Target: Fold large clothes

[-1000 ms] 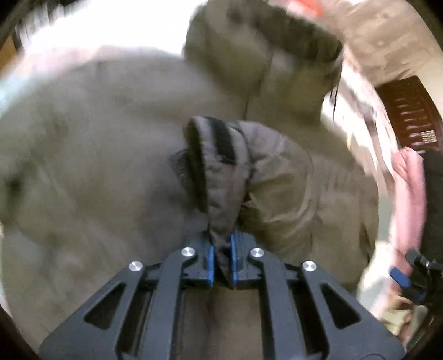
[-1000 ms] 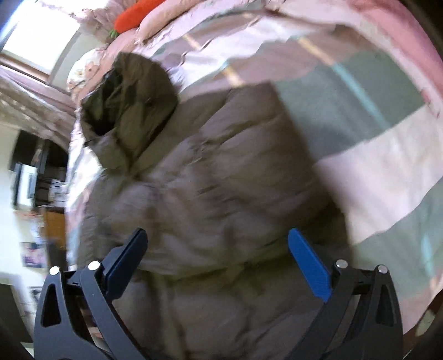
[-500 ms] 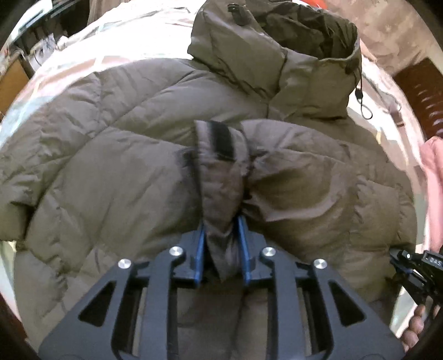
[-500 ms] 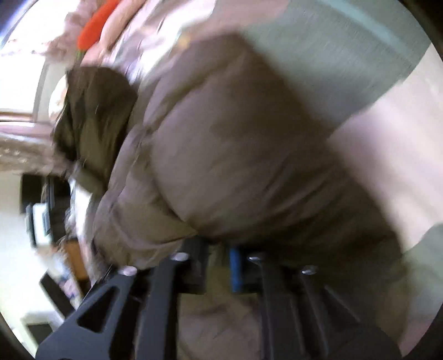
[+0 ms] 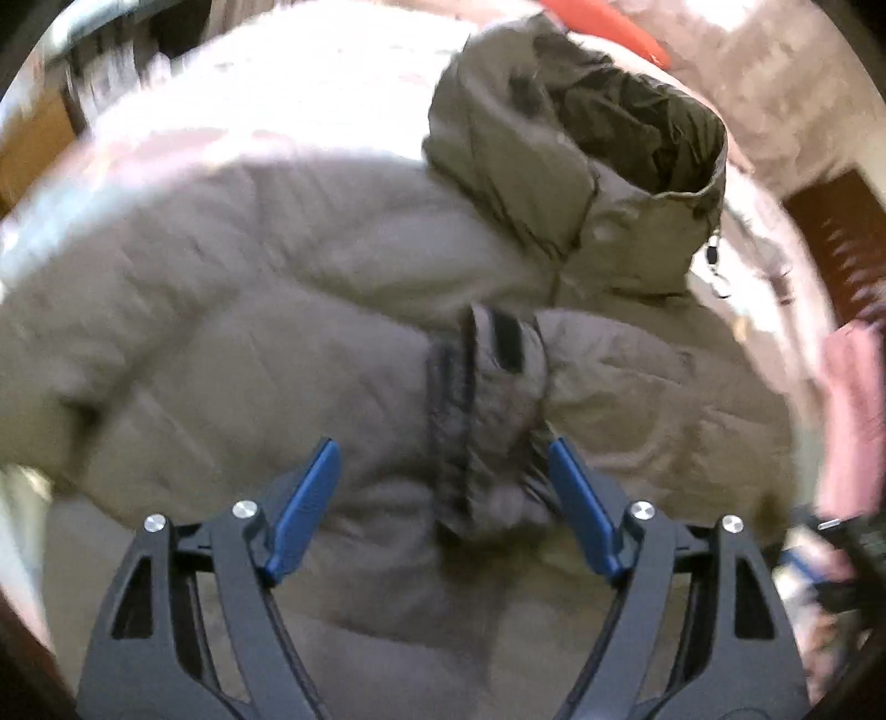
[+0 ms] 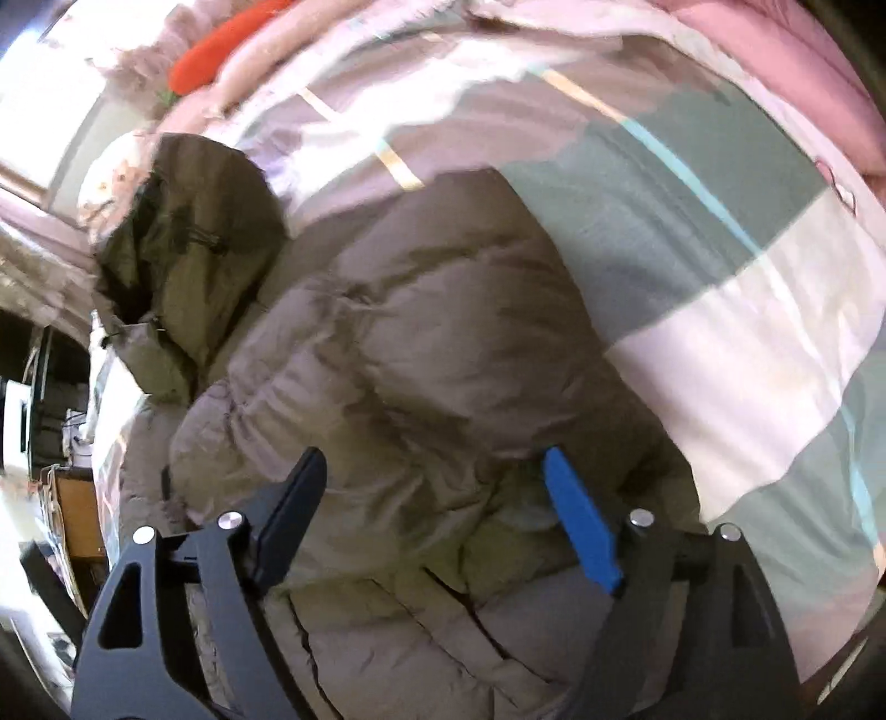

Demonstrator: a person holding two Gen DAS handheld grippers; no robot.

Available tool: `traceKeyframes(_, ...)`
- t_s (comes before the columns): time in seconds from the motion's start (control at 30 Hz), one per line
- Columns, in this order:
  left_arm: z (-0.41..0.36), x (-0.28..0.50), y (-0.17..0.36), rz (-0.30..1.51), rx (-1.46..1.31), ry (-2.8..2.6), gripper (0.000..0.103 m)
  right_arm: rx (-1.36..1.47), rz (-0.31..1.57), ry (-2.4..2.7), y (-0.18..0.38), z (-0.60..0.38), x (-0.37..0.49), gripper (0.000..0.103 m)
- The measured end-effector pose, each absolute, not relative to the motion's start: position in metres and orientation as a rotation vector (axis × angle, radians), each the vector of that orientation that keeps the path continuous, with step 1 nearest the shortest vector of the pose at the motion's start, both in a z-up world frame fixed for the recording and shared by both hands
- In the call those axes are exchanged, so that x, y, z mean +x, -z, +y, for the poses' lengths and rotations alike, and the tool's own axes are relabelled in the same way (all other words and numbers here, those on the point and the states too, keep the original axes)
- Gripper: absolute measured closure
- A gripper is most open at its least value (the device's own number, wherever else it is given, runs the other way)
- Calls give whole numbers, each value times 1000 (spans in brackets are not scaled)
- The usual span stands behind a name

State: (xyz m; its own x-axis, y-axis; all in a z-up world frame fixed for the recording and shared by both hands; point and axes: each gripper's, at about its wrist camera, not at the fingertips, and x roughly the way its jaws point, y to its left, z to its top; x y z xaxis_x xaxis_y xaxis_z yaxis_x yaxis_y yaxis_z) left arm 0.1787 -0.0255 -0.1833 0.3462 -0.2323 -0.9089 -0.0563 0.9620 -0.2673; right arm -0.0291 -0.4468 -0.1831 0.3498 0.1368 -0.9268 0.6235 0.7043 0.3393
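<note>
A puffy olive-brown quilted hooded jacket [image 5: 332, 343] lies spread on a pastel checked bedspread [image 6: 720, 232], hood at the far end. The left gripper [image 5: 443, 476] has its jaws spread wide, straddling the folded-in sleeve cuff [image 5: 493, 410] without gripping. The right gripper [image 6: 437, 493] is likewise spread apart above the jacket's right side. Motion blur smears the edges; the near hem is cut off.

Checked bedspread [image 6: 747, 310], orange carrot plush [image 6: 221, 44], pink quilt [image 6: 803, 72]
</note>
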Motion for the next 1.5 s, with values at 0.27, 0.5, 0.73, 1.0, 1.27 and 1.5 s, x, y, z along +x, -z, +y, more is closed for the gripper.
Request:
traceKeyframes(0.27,-65,181,228,1360,-229,173,90,1040,1238,369,251,-479,-49,49)
traceKeyframes(0.5,-60,191,211,1201,-139,-12,94,898,1128,161,214,-454,-18,93)
traceKeyframes(0.73,-69,194,222,1253,-96,15,92,982,1342,311,246,-471,-19,59)
traceKeyframes(1.0,-77,186,220,1265,-37,55,89,825,1027,462,176,-500,-20,59)
traceKeyframes(1.27,-51,181,213,1274,-64,68,62,747,1370,425,253,-480,27,59)
traceKeyframes(1.5,117,164,165,1067,-524,-75,10,732,1296,407,220,-469,51,29)
